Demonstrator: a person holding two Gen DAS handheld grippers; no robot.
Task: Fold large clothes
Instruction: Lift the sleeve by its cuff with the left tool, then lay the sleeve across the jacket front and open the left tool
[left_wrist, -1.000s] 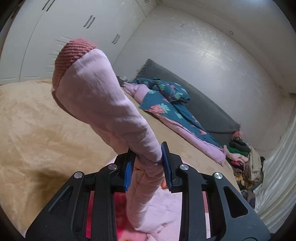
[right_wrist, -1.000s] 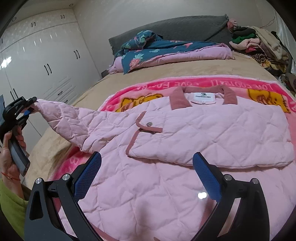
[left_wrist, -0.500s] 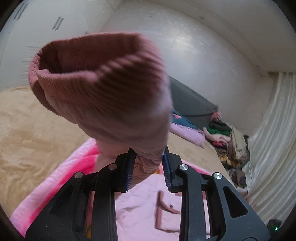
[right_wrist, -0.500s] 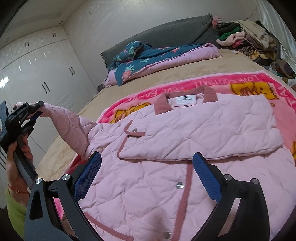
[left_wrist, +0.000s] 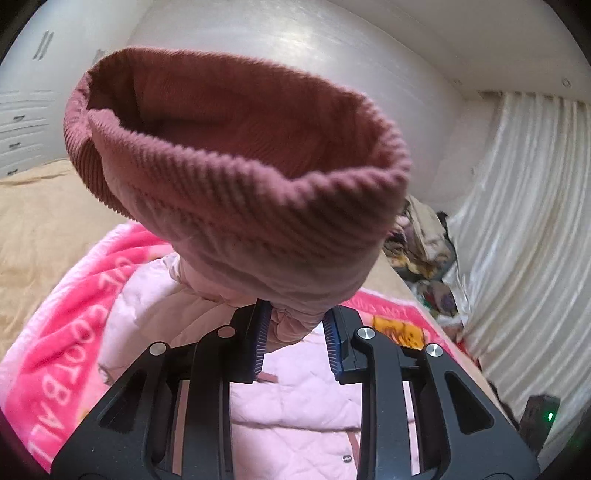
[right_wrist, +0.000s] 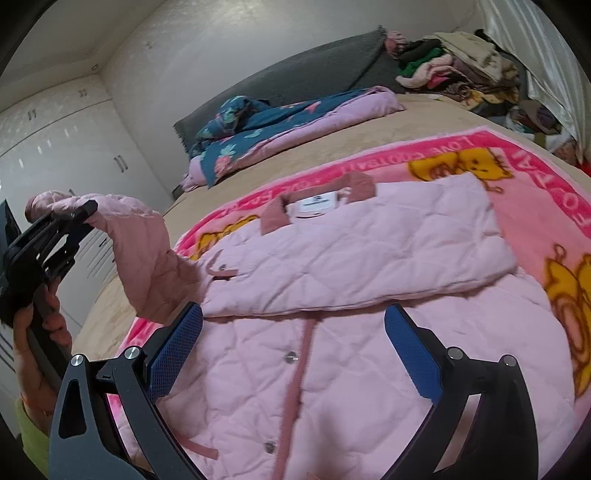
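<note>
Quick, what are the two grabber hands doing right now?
Left gripper: shut on the pink jacket's sleeve, near its cuff.
Right gripper: open, holding nothing, above the jacket.

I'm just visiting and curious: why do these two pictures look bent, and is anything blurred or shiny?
Left wrist view: round fisheye bends the curtain; the cuff fills the picture, soft and slightly blurred; glare streaks the wall. Right wrist view: same bending, dark corners; the jacket looks smeared; wardrobe doors glint.
</note>
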